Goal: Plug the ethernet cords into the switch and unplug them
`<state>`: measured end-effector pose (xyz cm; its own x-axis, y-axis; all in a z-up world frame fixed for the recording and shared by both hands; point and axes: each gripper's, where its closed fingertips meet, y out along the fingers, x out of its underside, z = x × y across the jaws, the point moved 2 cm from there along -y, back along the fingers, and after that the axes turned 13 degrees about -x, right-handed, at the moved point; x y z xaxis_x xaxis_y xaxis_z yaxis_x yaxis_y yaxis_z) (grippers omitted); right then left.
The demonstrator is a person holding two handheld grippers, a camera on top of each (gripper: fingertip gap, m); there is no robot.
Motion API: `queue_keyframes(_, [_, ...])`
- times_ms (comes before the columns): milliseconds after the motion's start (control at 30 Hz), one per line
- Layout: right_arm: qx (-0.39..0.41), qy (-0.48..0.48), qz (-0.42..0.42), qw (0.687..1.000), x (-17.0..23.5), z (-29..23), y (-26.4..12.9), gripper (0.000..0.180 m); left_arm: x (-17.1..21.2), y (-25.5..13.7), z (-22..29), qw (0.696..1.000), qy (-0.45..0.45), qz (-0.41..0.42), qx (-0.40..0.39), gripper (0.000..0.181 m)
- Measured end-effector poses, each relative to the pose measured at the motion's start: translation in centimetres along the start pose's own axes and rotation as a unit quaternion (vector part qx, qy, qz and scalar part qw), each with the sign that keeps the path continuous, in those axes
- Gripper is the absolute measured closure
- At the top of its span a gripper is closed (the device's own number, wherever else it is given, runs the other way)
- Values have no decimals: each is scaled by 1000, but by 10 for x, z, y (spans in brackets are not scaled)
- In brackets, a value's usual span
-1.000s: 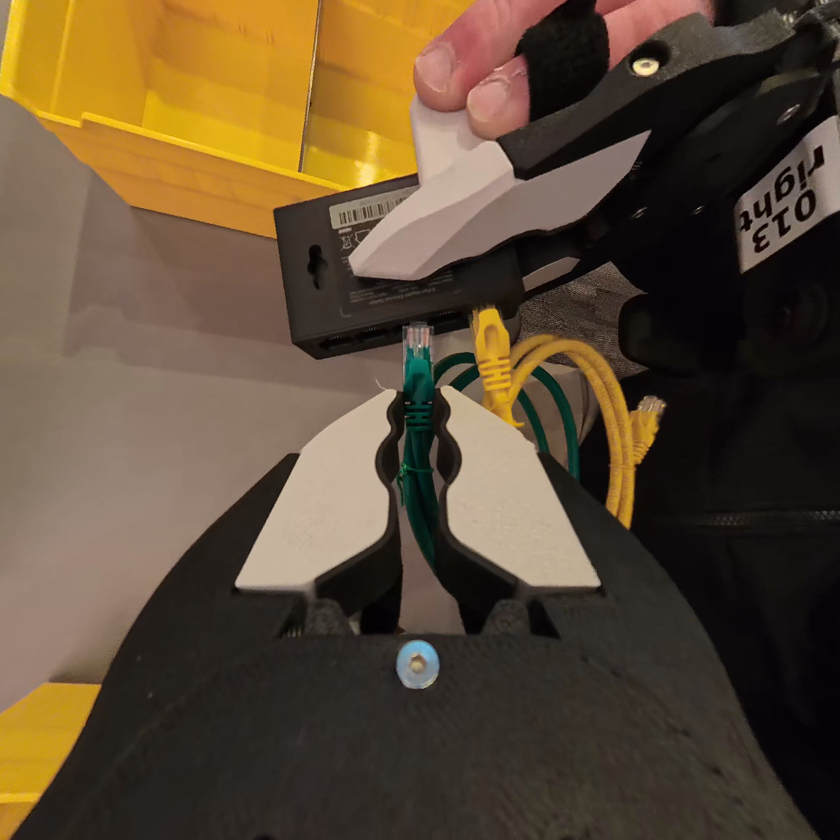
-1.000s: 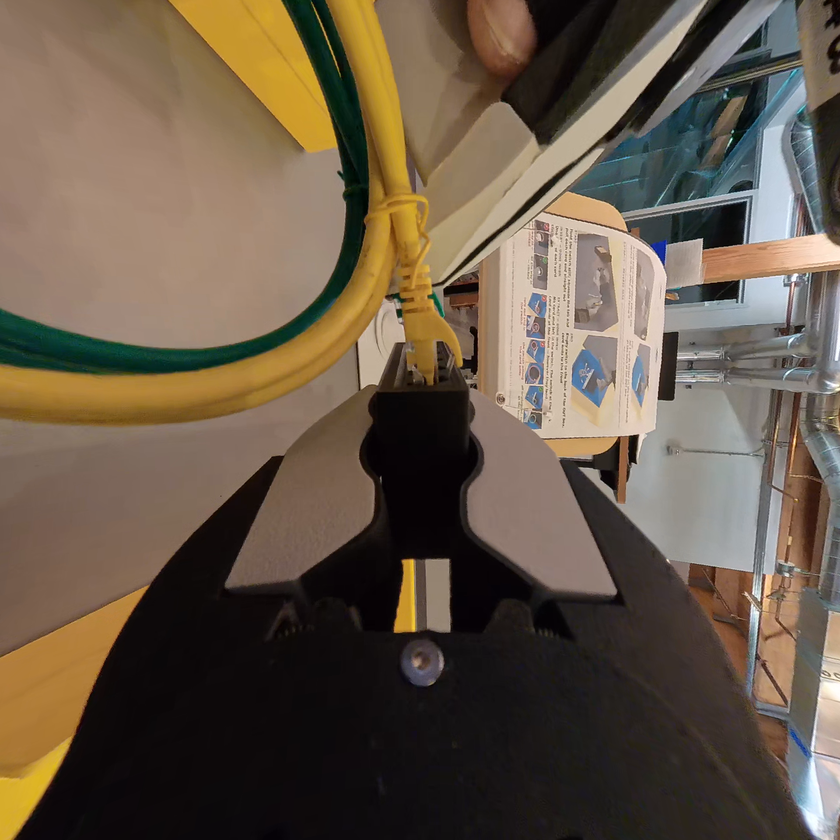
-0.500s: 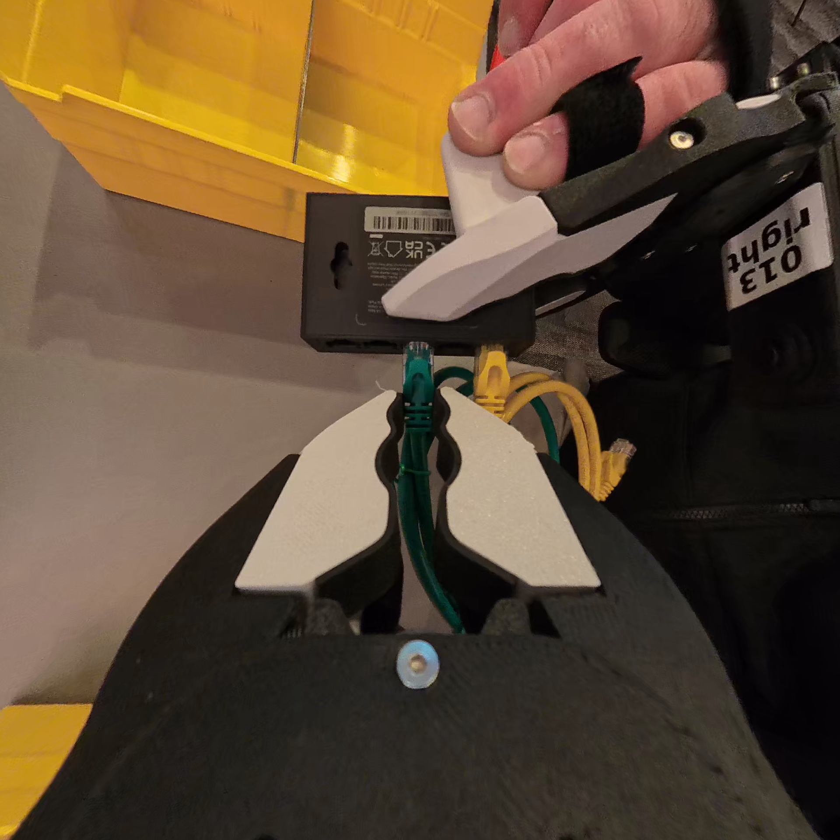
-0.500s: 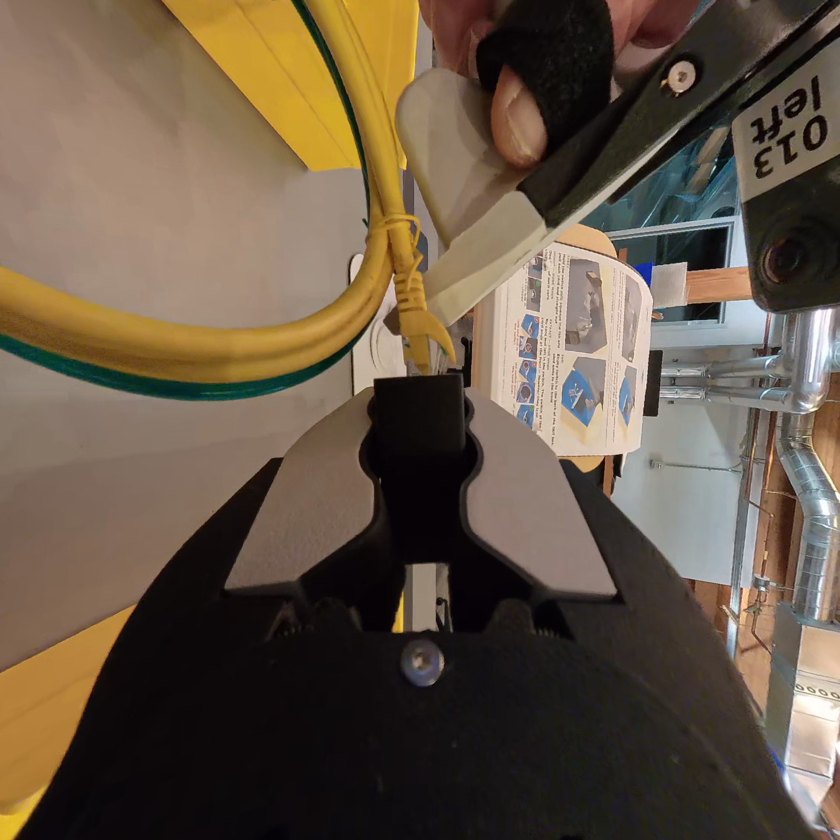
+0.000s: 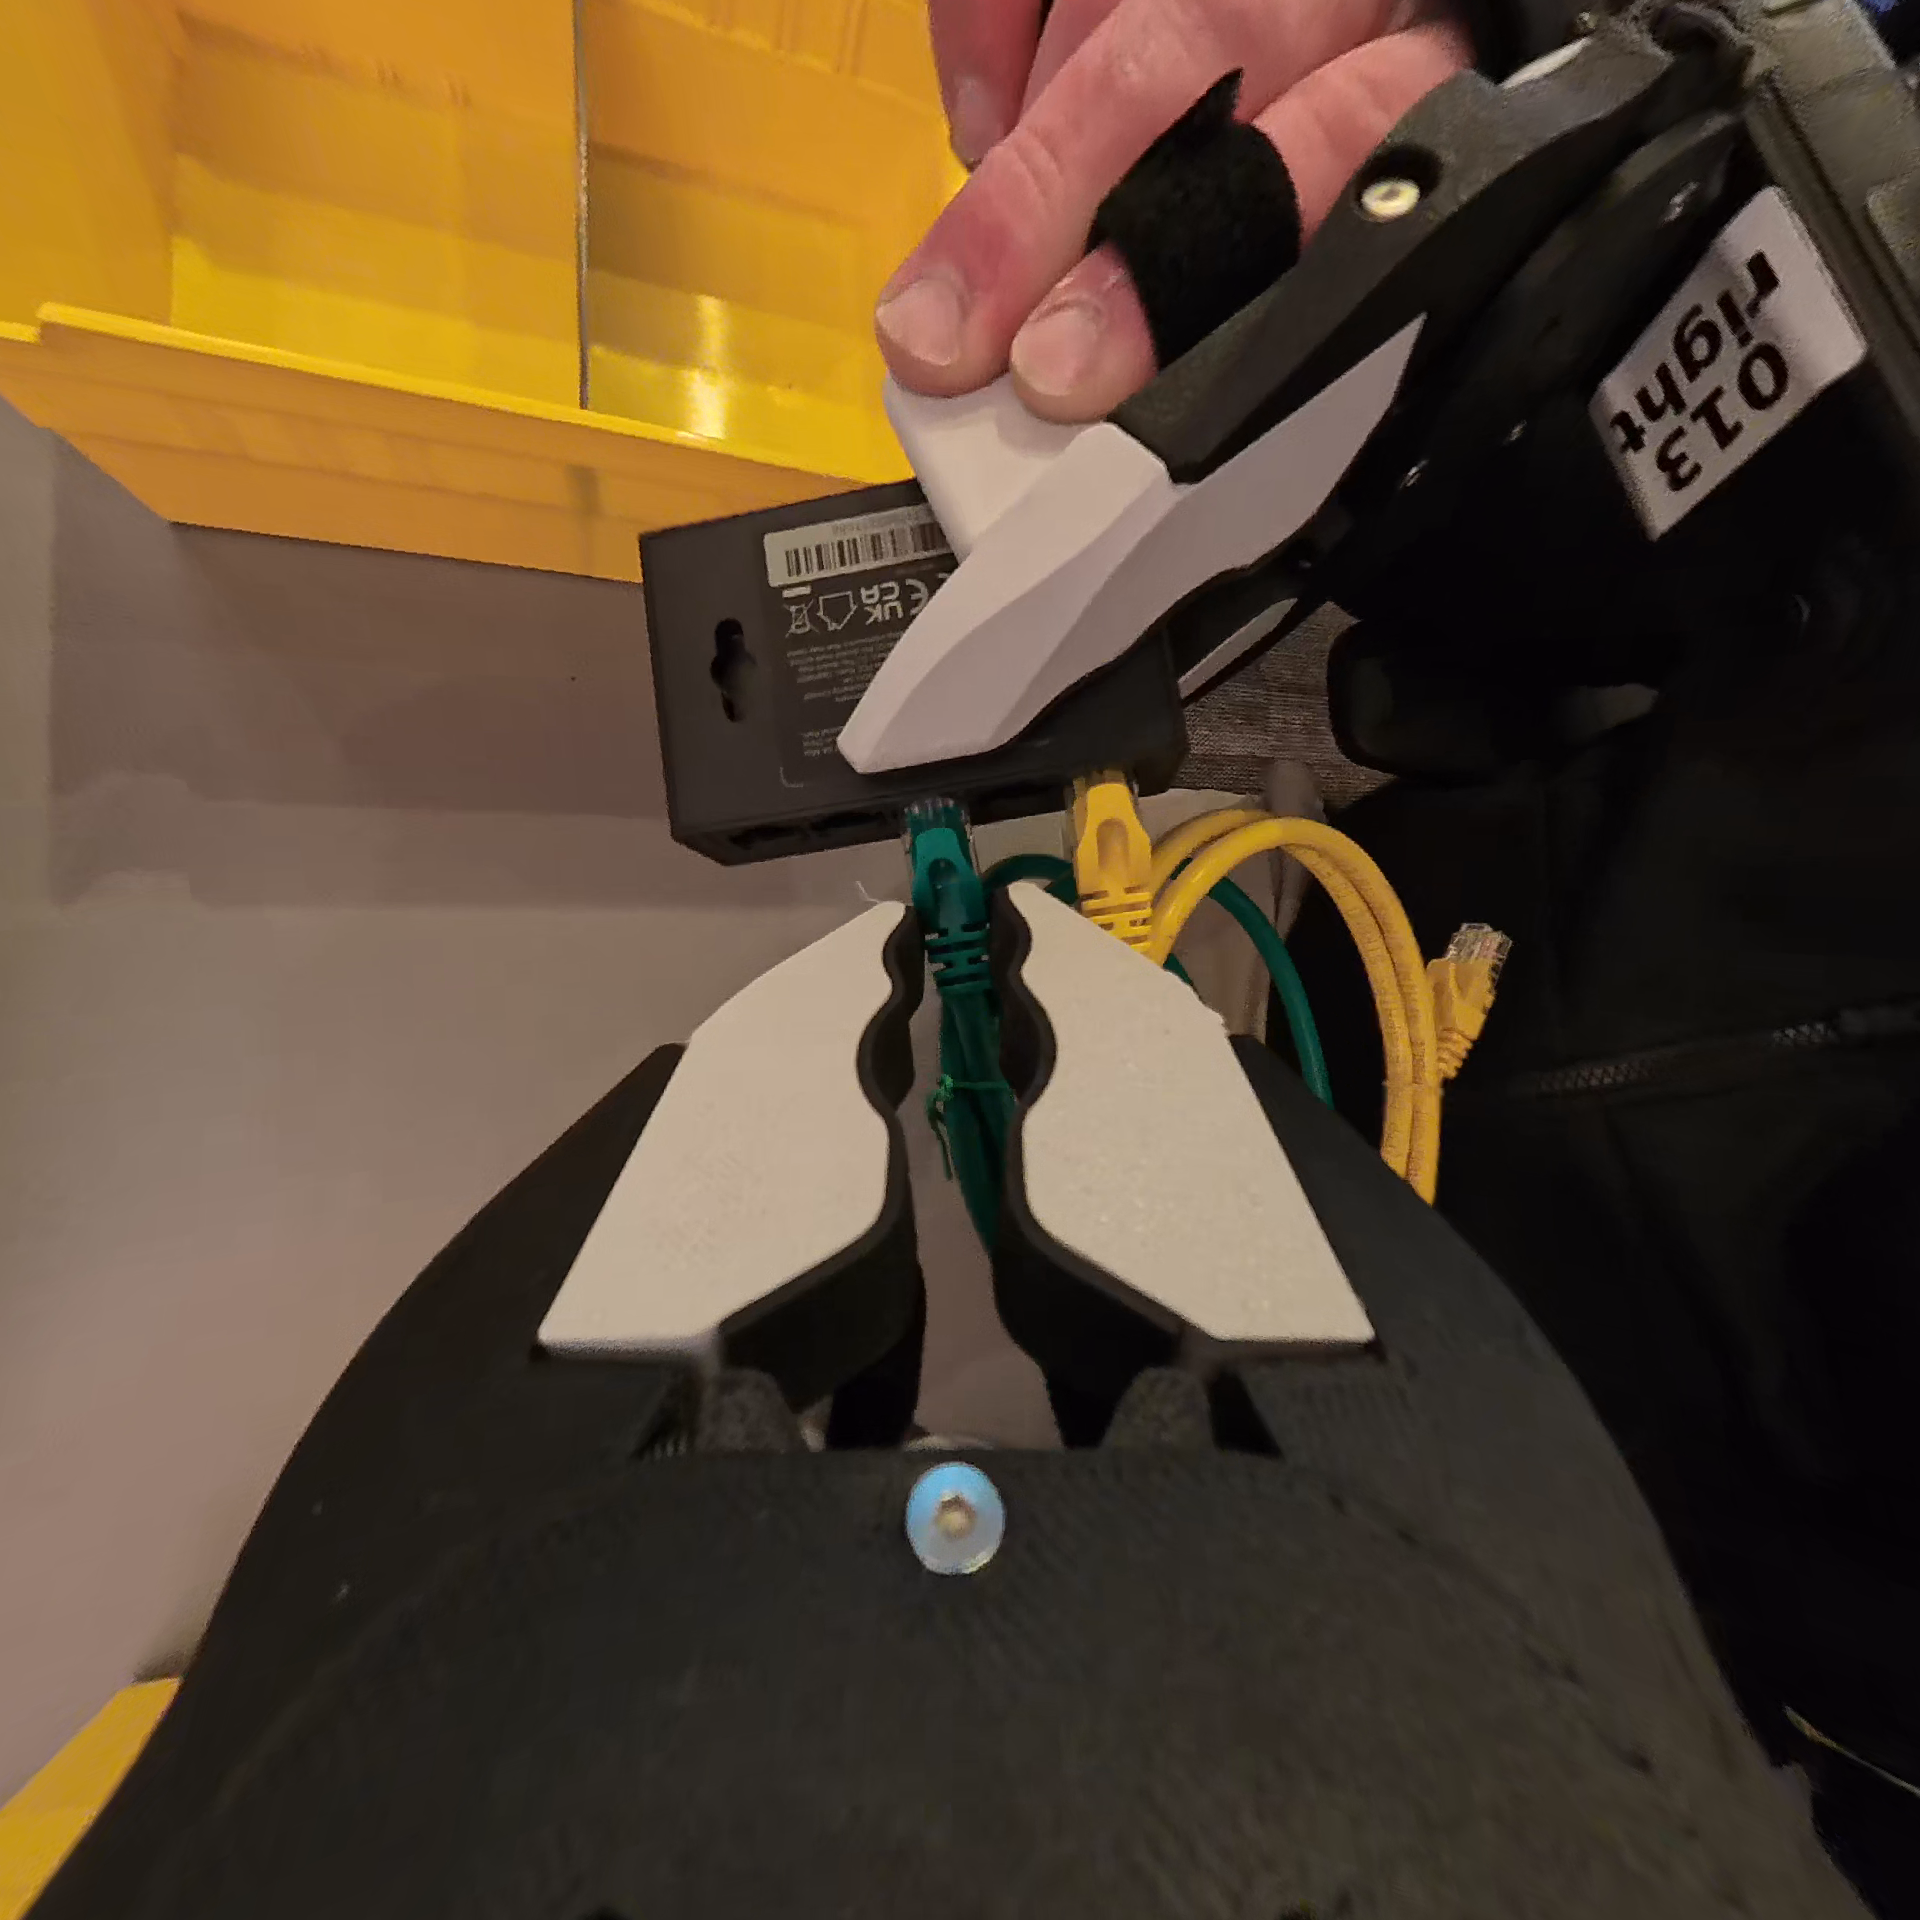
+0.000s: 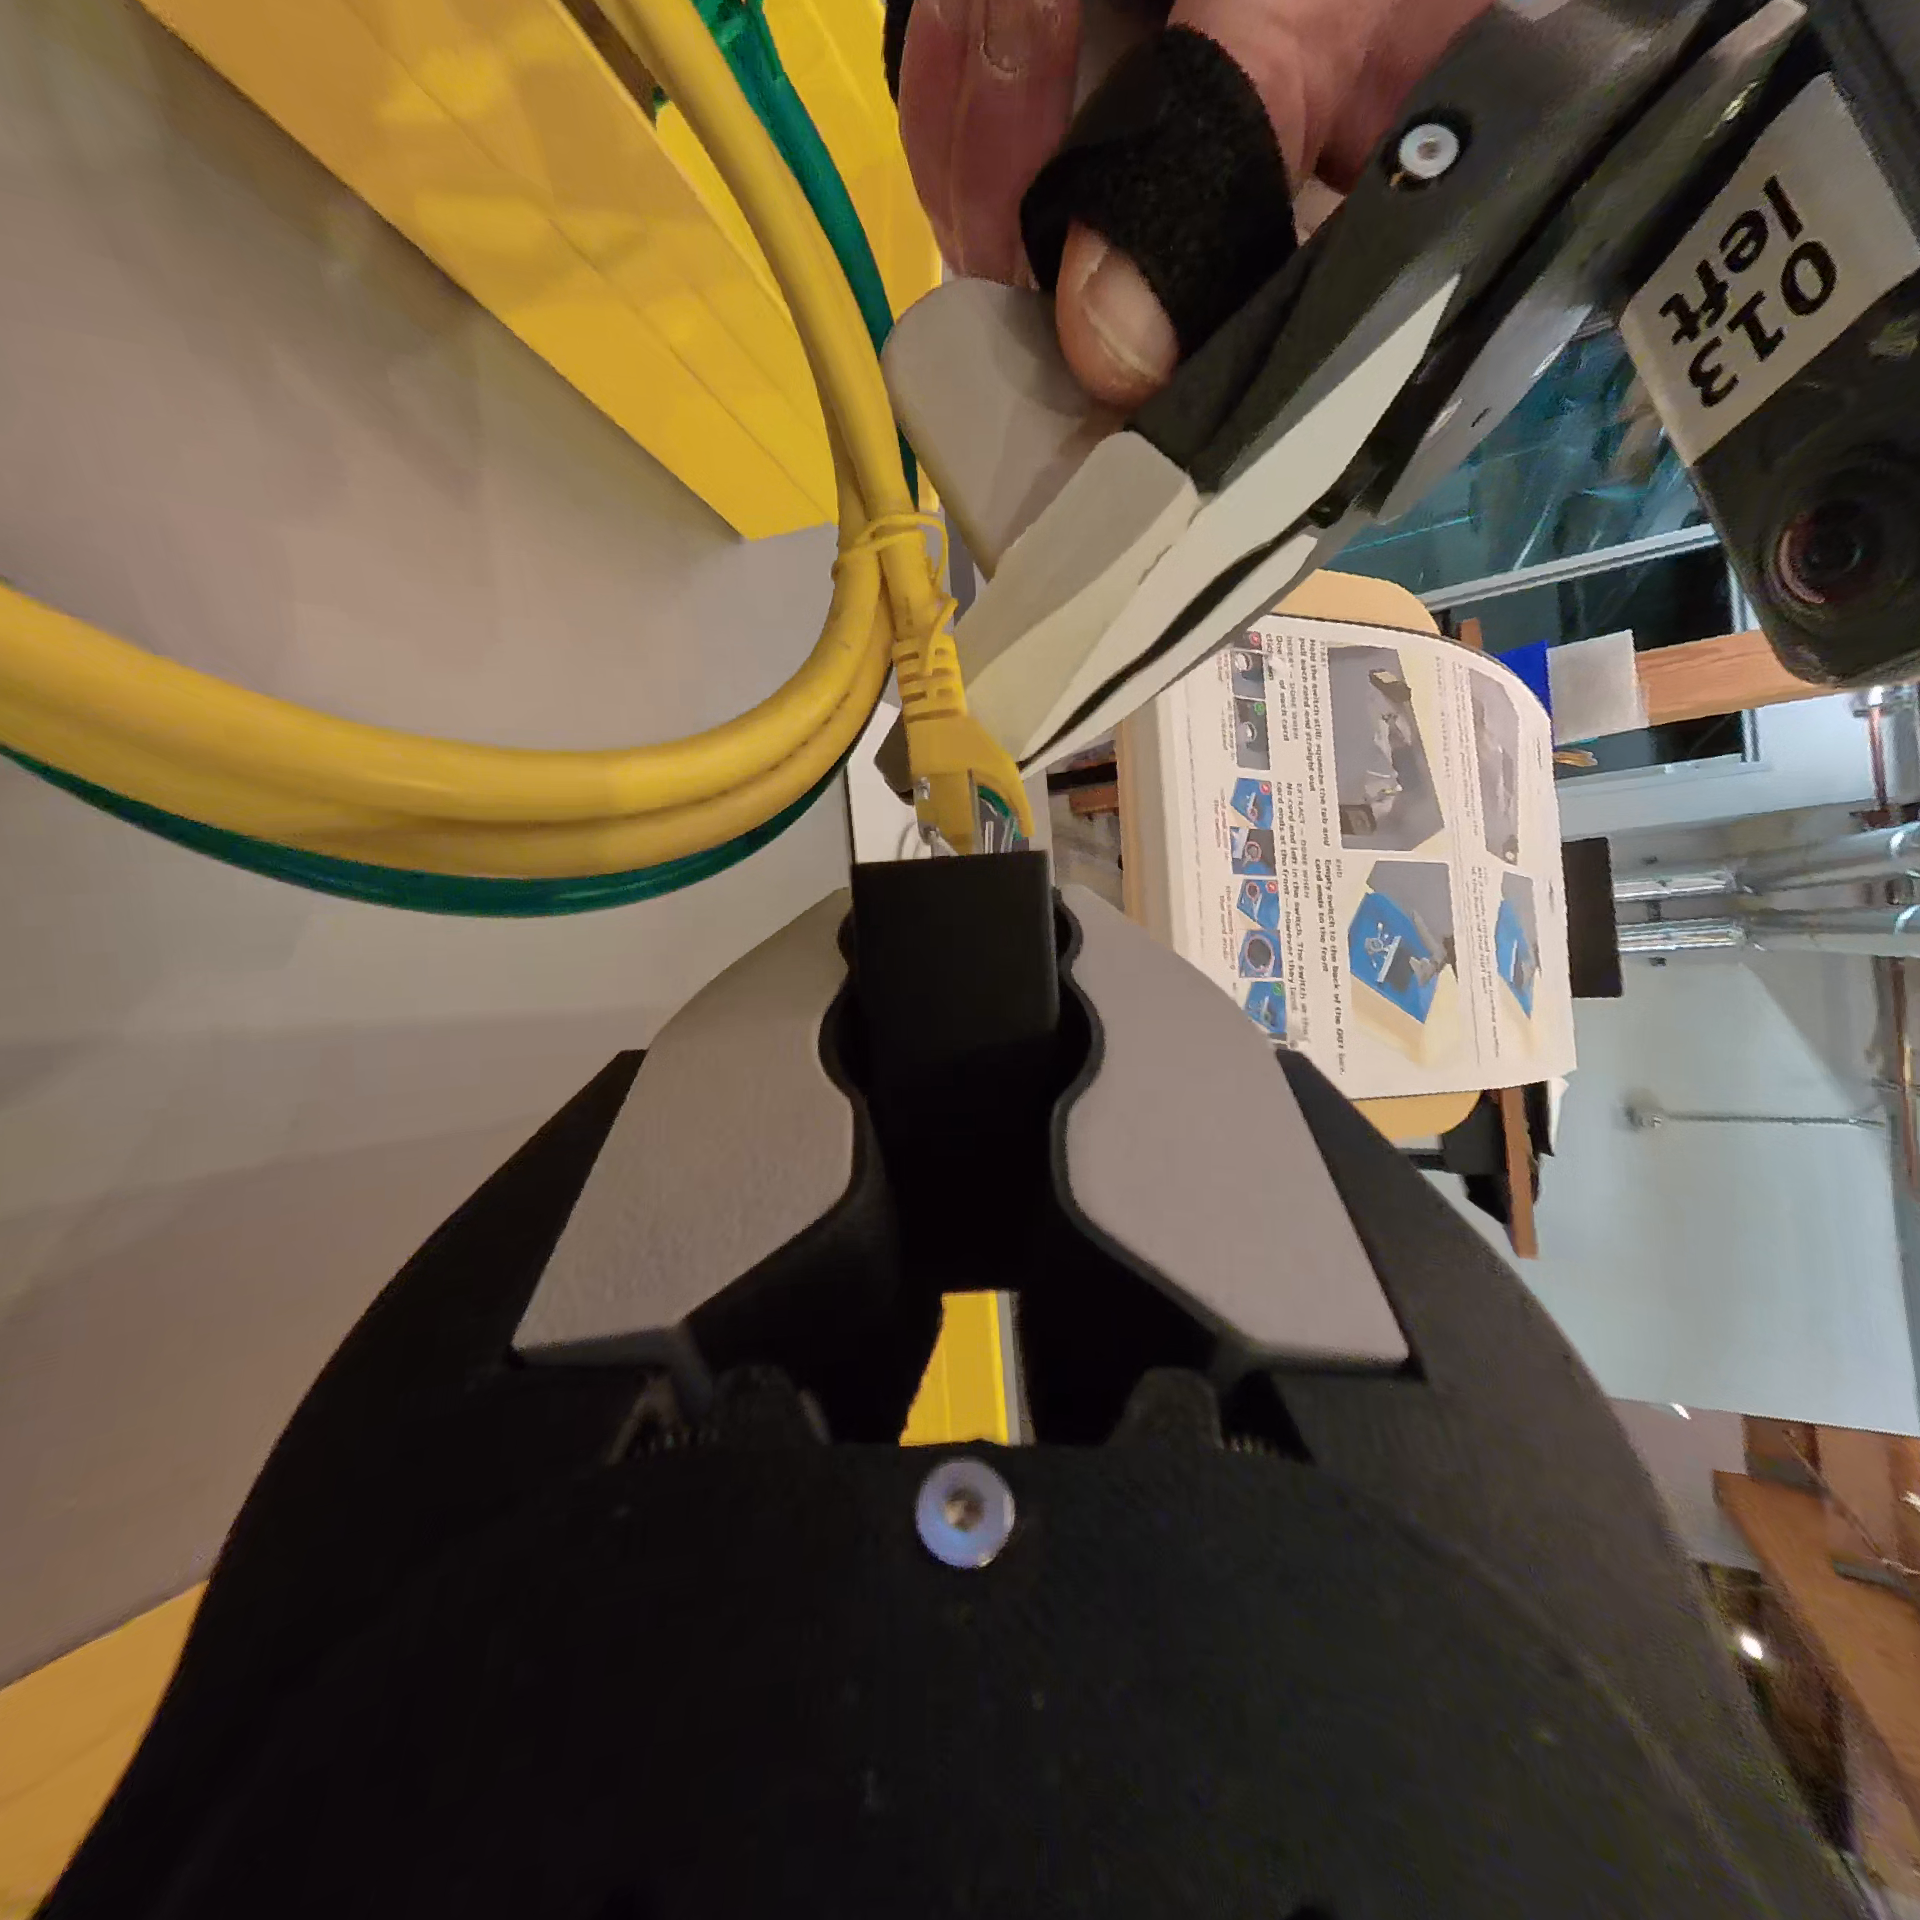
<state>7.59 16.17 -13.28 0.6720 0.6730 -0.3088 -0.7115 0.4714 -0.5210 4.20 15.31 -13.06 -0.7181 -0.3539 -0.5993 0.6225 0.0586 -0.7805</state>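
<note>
Left gripper [image 5: 956, 920]: fingers drawn narrow, pinching the boot of the green cord [image 5: 954, 914] just behind its plug.
Green plug tip: touching the port face of the switch [image 5: 727, 727] at 12 o'clock from the fingertips; whether it is seated I cannot tell.
Right gripper [image 6: 961, 914]: clamped on the black switch body, which fills the gap between its fingers in the right wrist view.
Switch: one, held in the air; the left wrist view shows its labelled underside and its port row facing the left gripper.
Cords: two, one green and one yellow.
Yellow cord [image 5: 1112, 862]: one plug sits in a port at 1 o'clock from the left fingertips; its other plug [image 5: 1465, 966] hangs free at 3 o'clock.
Yellow bin [image 5: 364, 260]: one, at 11 o'clock behind the switch.
Left view only: the port row, the label and the green plug.
Right view only: a printed sheet [image 6: 1382, 852] at 2 o'clock and the left gripper's labelled body.
Hidden: the ports, in the right view; the green cord [image 6: 447, 894] there shows only behind the yellow loops.
Cut off: both cord loops at the right view's left edge.
</note>
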Motion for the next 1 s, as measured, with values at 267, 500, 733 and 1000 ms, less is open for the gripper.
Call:
queue_keyframes(267, [-25, 6, 19, 999, -11, -5, 5, 153, 6, 3, -2, 1000, 9, -14, 1, 171])
queue_keyframes(500, [13, 30, 20, 999, -10, 13, -4, 151, 1, -34, -11, 994, -16, 61, -93, 149])
queue_keyframes(733, [14, 78, 26, 997, 7, 13, -10, 151, 87, -118, -25, 961, -53, 33, -269, 155])
queue_keyframes(1000, [0, 92, 45, 995, 1, 11, -5, 151, 270, -80, -39, 921, -202, -187, -277, 140])
